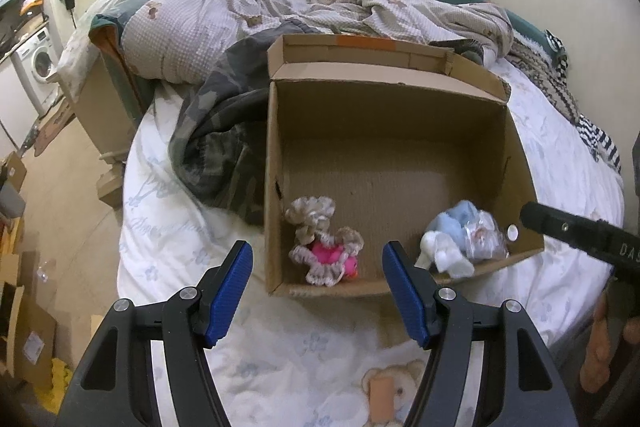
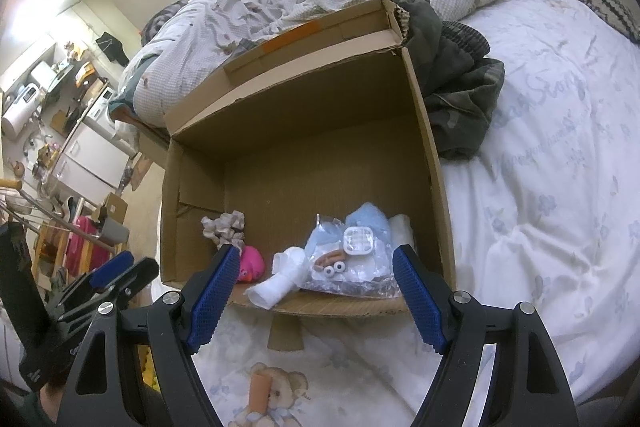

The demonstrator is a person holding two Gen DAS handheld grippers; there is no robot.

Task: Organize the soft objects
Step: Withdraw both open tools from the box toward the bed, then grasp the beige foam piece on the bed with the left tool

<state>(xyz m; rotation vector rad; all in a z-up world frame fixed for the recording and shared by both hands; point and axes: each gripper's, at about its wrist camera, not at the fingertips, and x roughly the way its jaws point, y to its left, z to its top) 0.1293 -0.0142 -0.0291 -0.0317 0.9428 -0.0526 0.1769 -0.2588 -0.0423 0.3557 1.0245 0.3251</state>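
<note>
We hold both empty: the left hand-held gripper (image 1: pixel 316 281) and right hand-held gripper (image 2: pixel 316 291) are spread above the cardboard box (image 1: pixel 276 155) on the bed (image 2: pixel 540 187). The pink frilly toy (image 1: pixel 326 253) and bagged blue plush (image 2: pixel 352 251) already lie along the box's near wall, likely dropped there as nearest.

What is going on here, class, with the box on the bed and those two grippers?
A person holds two grippers over a cardboard box that sits open on a bed. Two soft toys already lie in the box near its front edge: a pink toy with crocheted frills and a blue-and-white plush in a clear plastic bag. The left gripper and the right gripper both have open, empty jaws and touch nothing.
</note>
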